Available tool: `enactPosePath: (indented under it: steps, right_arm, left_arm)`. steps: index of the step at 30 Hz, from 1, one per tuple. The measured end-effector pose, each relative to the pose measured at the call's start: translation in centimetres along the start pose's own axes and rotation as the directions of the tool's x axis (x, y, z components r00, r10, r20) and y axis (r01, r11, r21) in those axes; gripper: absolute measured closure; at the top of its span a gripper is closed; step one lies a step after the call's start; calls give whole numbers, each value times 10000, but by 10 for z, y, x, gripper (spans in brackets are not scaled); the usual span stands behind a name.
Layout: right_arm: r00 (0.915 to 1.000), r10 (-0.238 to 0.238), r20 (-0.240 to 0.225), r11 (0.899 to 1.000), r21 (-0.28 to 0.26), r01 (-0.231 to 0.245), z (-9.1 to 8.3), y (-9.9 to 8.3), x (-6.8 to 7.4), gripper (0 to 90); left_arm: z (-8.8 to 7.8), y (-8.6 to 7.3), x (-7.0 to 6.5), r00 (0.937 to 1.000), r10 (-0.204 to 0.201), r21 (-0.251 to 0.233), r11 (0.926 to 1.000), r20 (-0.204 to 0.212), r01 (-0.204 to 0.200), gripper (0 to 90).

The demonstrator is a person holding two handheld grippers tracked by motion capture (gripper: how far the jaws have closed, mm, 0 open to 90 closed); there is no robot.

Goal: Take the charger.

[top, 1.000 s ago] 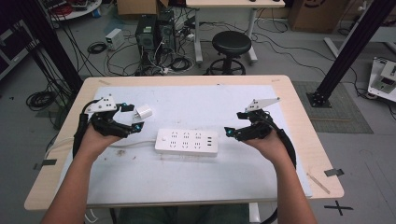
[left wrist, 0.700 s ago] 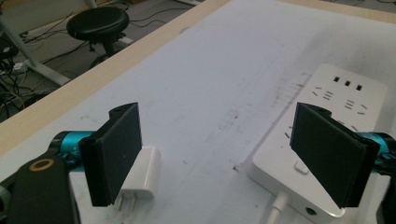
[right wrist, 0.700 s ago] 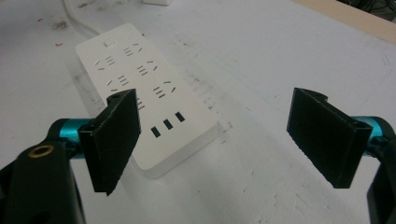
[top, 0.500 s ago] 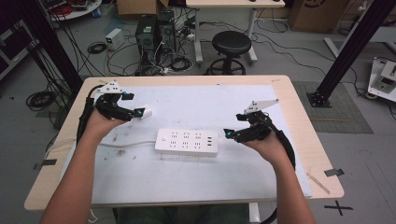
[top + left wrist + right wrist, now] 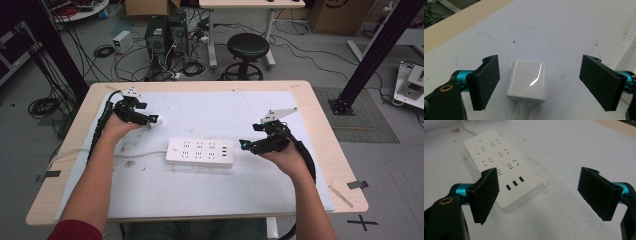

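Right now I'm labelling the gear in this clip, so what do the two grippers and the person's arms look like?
Both the left gripper and the right gripper are black, with two flat, rectangular black pads on teal mounts. A brass-ringed hole shows on each body. Each carries a grey three-cornered plate on top and trails a black cable. The forearms are bare; a dark red sleeve covers the left upper arm.

Table (image 5: pixel 320 107): light wooden top, its bare edge showing all round.
Sheet (image 5: pixel 220 112): white, scuffed and marked, covers most of the top and reaches the near edge.
Power strip (image 5: pixel 200 152): white, lies flat on the sheet at the middle, long side running left to right.
Cord (image 5: pixel 80 150): white, runs from the strip's left end off the left edge.
Charger (image 5: pixel 527 81): small white plug block, lies flat on the sheet at far left, well apart from the strip.
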State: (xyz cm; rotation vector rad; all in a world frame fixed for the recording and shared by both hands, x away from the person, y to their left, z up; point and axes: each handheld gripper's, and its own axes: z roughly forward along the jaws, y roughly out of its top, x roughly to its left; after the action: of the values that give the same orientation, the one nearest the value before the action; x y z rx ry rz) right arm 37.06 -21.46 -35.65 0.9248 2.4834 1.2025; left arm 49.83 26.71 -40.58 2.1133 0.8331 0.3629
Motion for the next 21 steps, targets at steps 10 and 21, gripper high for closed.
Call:
enactPosePath:
  steps: [10, 21]
  right_arm:
    - [10000, 35, 15, 10000, 61, -36, 1, 0, 0, 178]
    - [10000, 31, 26, 10000, 26, -31, 1, 0, 0, 178]
  left_arm:
    - [21, -4, 7, 10000, 76, 763, 9971, -24, -74, 168]
    - [31, -9, 10, 9999, -77, 1271, 9919, 81, 66, 174]
